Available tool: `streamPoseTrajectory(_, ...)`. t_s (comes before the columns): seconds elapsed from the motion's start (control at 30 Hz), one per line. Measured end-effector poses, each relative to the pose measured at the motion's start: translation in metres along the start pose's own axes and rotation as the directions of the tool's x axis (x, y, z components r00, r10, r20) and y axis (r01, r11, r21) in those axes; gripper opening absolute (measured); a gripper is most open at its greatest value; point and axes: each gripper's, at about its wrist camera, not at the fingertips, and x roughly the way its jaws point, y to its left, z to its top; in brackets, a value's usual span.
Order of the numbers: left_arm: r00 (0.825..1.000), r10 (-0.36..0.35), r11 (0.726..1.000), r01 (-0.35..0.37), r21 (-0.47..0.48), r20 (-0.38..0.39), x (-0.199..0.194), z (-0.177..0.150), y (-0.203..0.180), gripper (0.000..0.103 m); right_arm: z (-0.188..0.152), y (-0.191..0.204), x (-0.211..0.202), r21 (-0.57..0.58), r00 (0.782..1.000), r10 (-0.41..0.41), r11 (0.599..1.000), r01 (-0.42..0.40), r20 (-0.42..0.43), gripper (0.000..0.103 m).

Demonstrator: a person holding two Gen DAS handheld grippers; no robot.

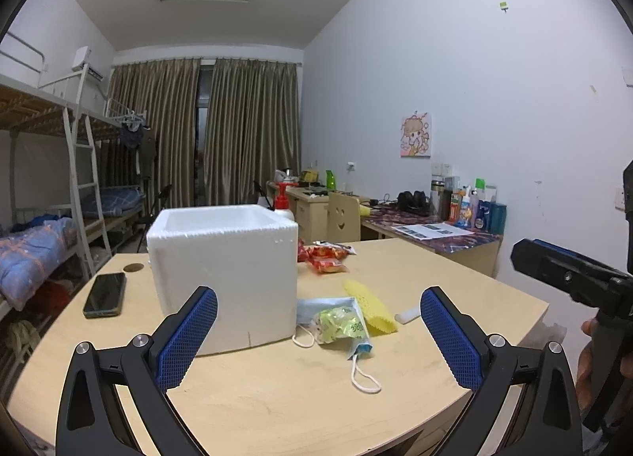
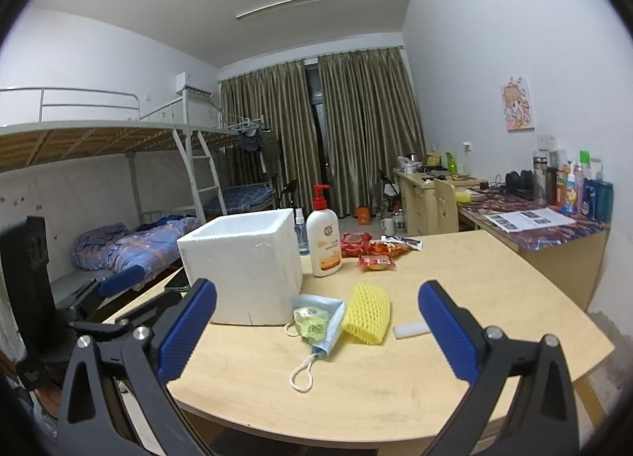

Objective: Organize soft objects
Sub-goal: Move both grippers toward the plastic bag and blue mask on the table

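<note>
Both grippers hover above the near edge of the wooden table (image 2: 455, 270), the left gripper (image 1: 318, 331) and the right gripper (image 2: 316, 323) each with its blue pads spread wide and nothing between them. The soft things lie just beside the open white foam box (image 2: 245, 258): a blue face mask (image 2: 330, 331) with a green packet (image 2: 310, 323) resting on it, and a yellow foam net sleeve (image 2: 368, 313) touching its right edge. All look light and limp — the mask will likely fold and trail its ear loops, so pinching its body seems safer than a loop. The sleeve should squash easily; taking it across the middle looks best.
</note>
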Motion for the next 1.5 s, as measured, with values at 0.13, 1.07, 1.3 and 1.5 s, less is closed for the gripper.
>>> streamPoseTrajectory(0.13,0.999,-0.029,1.000,0.029,-0.011,-0.014,0.007,-0.013,0.001,0.103,-0.010,-0.004,-0.002,0.017,1.000,-0.016,1.000,0.016,0.002,0.103)
streamPoseTrajectory(1.07,0.983,-0.140,0.990,0.138,-0.025,-0.116,0.086,-0.048,-0.016,0.103,-0.039,-0.035,0.041,0.030,0.984,-0.106,0.993,0.111,-0.145,0.103)
streamPoseTrajectory(1.3,0.978,-0.146,0.989,0.143,-0.027,-0.151,0.105,-0.047,-0.015,0.103,-0.039,-0.045,0.056,0.036,0.978,-0.114,0.992,0.122,-0.172,0.103)
streamPoseTrajectory(1.5,0.961,-0.184,0.983,0.179,-0.044,-0.208,0.126,-0.044,-0.015,0.103,-0.037,-0.056,0.070,0.047,0.973,-0.115,0.991,0.127,-0.198,0.103)
